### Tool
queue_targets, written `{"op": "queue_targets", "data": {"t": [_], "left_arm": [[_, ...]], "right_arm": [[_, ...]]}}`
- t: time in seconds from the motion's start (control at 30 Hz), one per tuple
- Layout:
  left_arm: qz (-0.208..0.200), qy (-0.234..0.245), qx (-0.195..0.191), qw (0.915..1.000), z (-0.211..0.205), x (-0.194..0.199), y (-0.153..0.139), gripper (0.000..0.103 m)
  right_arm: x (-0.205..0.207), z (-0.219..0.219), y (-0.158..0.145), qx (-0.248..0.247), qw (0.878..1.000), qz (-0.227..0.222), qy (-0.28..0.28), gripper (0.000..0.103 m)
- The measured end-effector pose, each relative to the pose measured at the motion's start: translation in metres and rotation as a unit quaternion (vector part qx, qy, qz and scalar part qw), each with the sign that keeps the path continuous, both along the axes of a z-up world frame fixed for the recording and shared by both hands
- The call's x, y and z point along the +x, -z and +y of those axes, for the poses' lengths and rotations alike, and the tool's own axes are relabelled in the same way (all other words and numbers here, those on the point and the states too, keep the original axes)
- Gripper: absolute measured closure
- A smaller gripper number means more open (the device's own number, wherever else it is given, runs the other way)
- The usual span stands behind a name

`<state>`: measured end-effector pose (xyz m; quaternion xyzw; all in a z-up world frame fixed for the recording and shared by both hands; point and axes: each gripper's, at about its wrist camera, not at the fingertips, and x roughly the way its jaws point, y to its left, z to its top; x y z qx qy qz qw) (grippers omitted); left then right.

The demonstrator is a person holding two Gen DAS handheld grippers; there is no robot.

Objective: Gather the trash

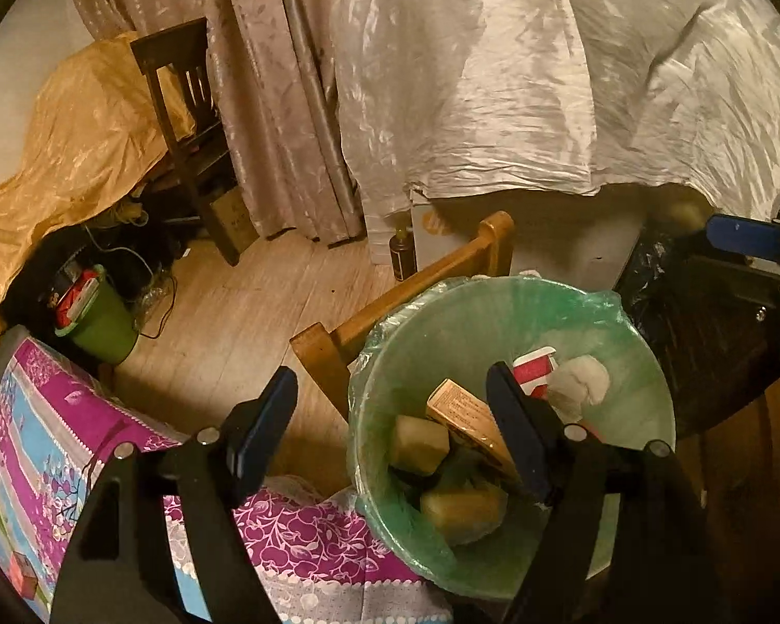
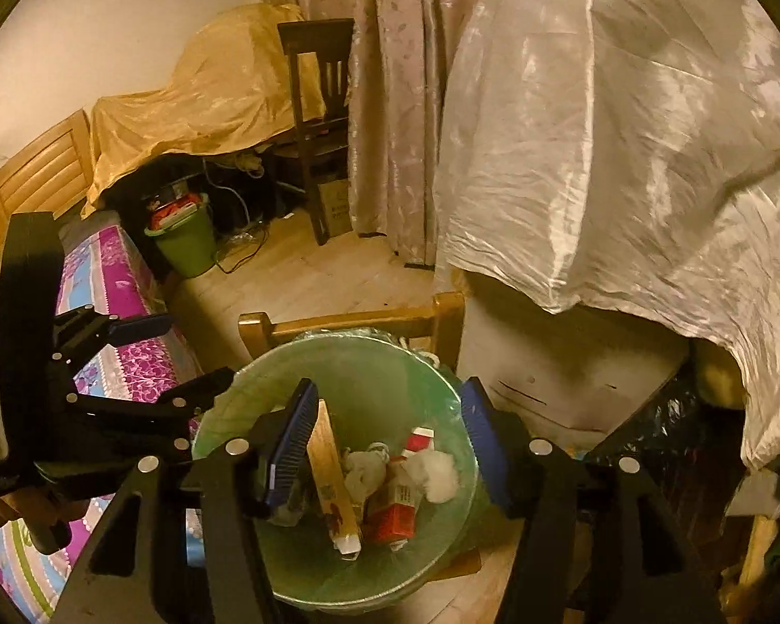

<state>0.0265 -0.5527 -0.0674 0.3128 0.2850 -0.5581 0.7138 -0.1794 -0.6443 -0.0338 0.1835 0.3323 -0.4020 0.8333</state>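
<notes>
A pale green bin with a plastic liner (image 1: 645, 364) (image 2: 431, 379) stands on the floor below both grippers. Inside lie a tan carton (image 1: 468, 416) (image 2: 330, 473), a red and white box (image 1: 533, 366) (image 2: 398, 509), white crumpled tissue (image 1: 585, 379) (image 2: 437, 473) and yellowish chunks (image 1: 421, 444). My left gripper (image 1: 395, 431) is open and empty, over the bin's left rim; it also shows in the right wrist view (image 2: 182, 353). My right gripper (image 2: 390, 442) is open and empty, above the bin's middle; it shows at the right edge of the left wrist view (image 1: 743, 234).
A wooden chair back (image 1: 405, 286) (image 2: 348, 325) stands behind the bin. A bed with a purple floral cover (image 1: 67, 442) (image 2: 119, 322) is at left. A white cloth (image 1: 546, 78) (image 2: 624, 156) drapes furniture at right. A second green bin (image 1: 104, 322) (image 2: 187, 244) stands far left.
</notes>
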Motion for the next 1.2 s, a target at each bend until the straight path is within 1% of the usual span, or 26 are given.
{"op": "queue_targets", "data": {"t": [0.13,0.2,0.23,0.27,0.33,0.37,0.4,0.43,0.47,0.5,0.57,0.63,0.67,0.7,0.73,0.8,0.87,0.93,1.07,1.2], "left_arm": [[0.005,0.0,-0.005,1.0,0.004,0.001,-0.003,0.031],[0.009,0.002,-0.008,0.9999,0.011,0.0,-0.006,0.031],[0.01,0.004,-0.011,0.9999,0.014,-0.001,-0.008,0.031],[0.011,0.006,-0.015,0.9998,0.019,-0.004,-0.01,0.031],[0.018,0.015,-0.025,0.9994,0.032,-0.008,-0.016,0.031],[0.022,0.021,-0.03,0.9991,0.037,-0.011,-0.02,0.031],[0.027,0.03,-0.039,0.9984,0.047,-0.016,-0.024,0.031],[0.029,0.035,-0.044,0.998,0.053,-0.019,-0.026,0.031],[0.028,0.04,-0.049,0.9976,0.06,-0.024,-0.029,0.029],[0.028,0.046,-0.057,0.9969,0.07,-0.03,-0.032,0.025],[0.039,0.058,-0.064,0.9955,0.083,-0.038,-0.035,0.022],[0.049,0.066,-0.069,0.9942,0.095,-0.044,-0.037,0.02],[0.051,0.062,-0.075,0.9939,0.103,-0.047,-0.038,0.014],[0.056,0.059,-0.083,0.9932,0.111,-0.049,-0.04,0.008],[0.062,0.058,-0.089,0.9924,0.117,-0.05,-0.04,0.006],[0.065,0.055,-0.098,0.9915,0.128,-0.053,-0.041,0.006],[0.061,0.044,-0.11,0.9911,0.141,-0.057,-0.042,0.006],[0.059,0.036,-0.116,0.9909,0.15,-0.061,-0.042,0.006],[0.042,0.033,-0.123,0.991,0.168,-0.07,-0.041,0.006],[0.04,0.024,-0.126,0.991,0.178,-0.071,-0.041,0.006]], "right_arm": [[-0.016,0.015,0.003,-0.004,1.0,0.001,0.024,0.044],[-0.026,0.026,0.003,-0.007,0.999,-0.011,0.033,0.038],[-0.034,0.036,0.0,-0.015,0.999,-0.022,0.043,0.029],[-0.039,0.042,-0.001,-0.022,0.998,-0.029,0.049,0.024],[-0.052,0.058,-0.006,-0.04,0.996,-0.042,0.065,0.022],[-0.06,0.069,-0.011,-0.059,0.994,-0.047,0.082,0.017],[-0.069,0.081,-0.016,-0.085,0.99,-0.05,0.104,0.014],[-0.078,0.093,-0.02,-0.108,0.985,-0.054,0.122,0.008],[-0.085,0.102,-0.024,-0.119,0.983,-0.06,0.129,0.005],[-0.093,0.111,-0.028,-0.129,0.98,-0.066,0.134,0.005],[-0.104,0.127,-0.033,-0.149,0.975,-0.051,0.158,0.005],[-0.109,0.136,-0.032,-0.161,0.969,-0.017,0.188,0.005],[-0.111,0.144,-0.029,-0.165,0.967,-0.008,0.195,0.005],[-0.114,0.151,-0.026,-0.169,0.966,-0.005,0.198,0.005],[-0.117,0.158,-0.022,-0.164,0.968,-0.006,0.189,0.005],[-0.118,0.166,-0.014,-0.152,0.974,-0.005,0.17,0.005],[-0.117,0.172,-0.009,-0.153,0.974,-0.011,0.164,0.005],[-0.11,0.179,-0.006,-0.144,0.98,-0.023,0.135,0.005],[-0.094,0.192,-0.004,-0.171,0.979,0.001,0.113,0.005],[-0.096,0.191,-0.002,-0.161,0.98,-0.01,0.115,0.005]]}}
